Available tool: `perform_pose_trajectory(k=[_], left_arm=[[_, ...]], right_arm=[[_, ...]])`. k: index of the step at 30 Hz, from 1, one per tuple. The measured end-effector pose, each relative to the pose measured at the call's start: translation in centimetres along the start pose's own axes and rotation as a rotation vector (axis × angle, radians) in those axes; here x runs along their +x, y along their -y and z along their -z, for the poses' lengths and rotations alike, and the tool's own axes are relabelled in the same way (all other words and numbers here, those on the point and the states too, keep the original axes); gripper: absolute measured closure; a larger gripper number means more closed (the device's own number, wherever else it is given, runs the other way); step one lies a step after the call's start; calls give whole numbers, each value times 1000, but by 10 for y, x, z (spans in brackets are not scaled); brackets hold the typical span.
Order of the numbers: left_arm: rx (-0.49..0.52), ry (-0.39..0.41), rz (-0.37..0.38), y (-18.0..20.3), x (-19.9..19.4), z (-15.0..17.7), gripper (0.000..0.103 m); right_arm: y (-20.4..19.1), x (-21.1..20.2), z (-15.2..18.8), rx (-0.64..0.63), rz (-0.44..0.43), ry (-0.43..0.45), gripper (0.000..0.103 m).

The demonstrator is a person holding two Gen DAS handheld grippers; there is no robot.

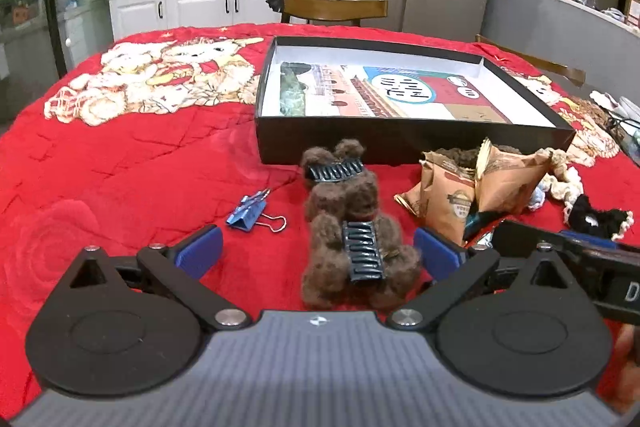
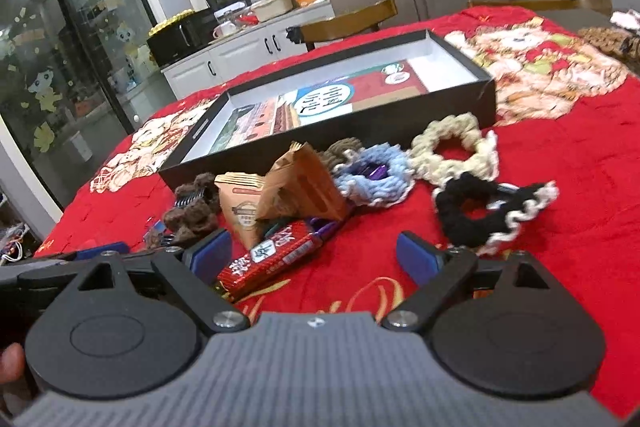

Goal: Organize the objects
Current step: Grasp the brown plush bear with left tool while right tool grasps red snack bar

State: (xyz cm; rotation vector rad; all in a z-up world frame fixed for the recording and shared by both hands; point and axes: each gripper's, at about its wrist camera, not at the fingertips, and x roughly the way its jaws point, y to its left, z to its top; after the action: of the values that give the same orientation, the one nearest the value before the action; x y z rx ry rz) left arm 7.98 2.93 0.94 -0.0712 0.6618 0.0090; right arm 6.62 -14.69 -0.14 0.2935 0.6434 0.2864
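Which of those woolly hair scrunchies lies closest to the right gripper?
The black scrunchie with the white ruffled edge, just beyond the right gripper; the cream one and blue one lie farther, nearer the box.

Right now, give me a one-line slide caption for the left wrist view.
Open left hand-held gripper straddles a fuzzy brown hair claw on the red blanket, black box beyond.

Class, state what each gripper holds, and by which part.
Nothing. The left gripper is open around a brown fuzzy hair clip; the right gripper is open, empty.
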Motion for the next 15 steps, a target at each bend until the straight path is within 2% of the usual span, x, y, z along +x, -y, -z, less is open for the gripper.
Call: perform_pose_trajectory(k=[4, 8, 12, 15], left_arm=[[-3, -16, 9, -5, 9, 0, 2], [43, -18, 2, -3, 10, 1, 6], [67, 1, 20, -1, 6, 6, 20], [63, 12, 20, -2, 4, 8, 22]], right_arm=[[-2, 5, 0, 10, -8, -10, 14], [-3, 6, 0, 34, -13, -14, 17], [-6, 5, 0, 58, -19, -16, 21], [-9, 6, 1, 68, -48, -30, 30]])
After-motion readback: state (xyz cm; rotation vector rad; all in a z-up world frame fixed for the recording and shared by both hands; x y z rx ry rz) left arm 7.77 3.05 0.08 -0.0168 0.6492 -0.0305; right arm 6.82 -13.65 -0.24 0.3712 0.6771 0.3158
